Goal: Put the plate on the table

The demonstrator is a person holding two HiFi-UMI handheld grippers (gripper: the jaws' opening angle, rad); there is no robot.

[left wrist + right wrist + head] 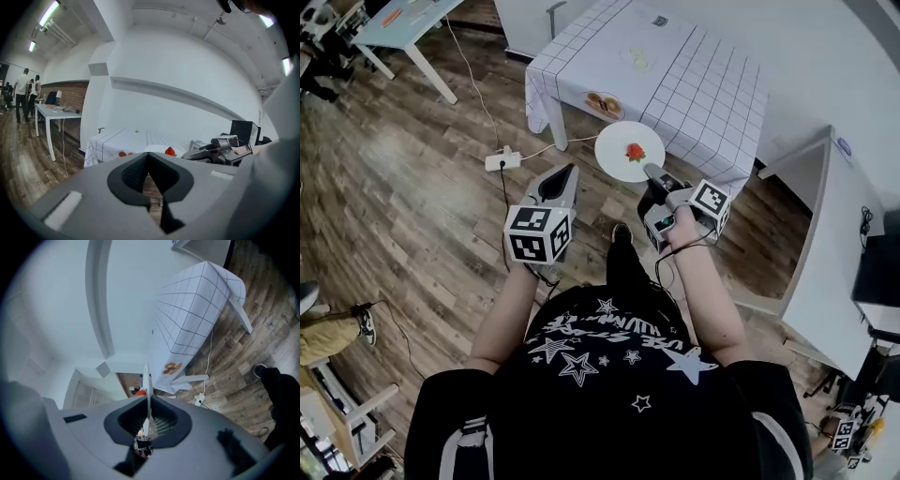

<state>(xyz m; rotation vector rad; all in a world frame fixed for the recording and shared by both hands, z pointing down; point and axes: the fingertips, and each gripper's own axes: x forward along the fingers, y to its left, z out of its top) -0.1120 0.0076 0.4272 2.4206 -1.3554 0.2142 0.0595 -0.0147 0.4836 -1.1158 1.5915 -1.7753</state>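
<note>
White plate (617, 142) aloft, short of the checked table (703, 84)
Right gripper (649, 172) pinches its rim; left gripper (570, 170) closed, empty. Carrying step, I'd say: next, reach over the table, lower flat, let go.

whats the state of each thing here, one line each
left tongs: shut, empty
right tongs: shut on the white plate's rim
white plate: held up about level, not yet on the table
red food item: sitting on the white plate
table: covered by a grid-pattern cloth
</note>
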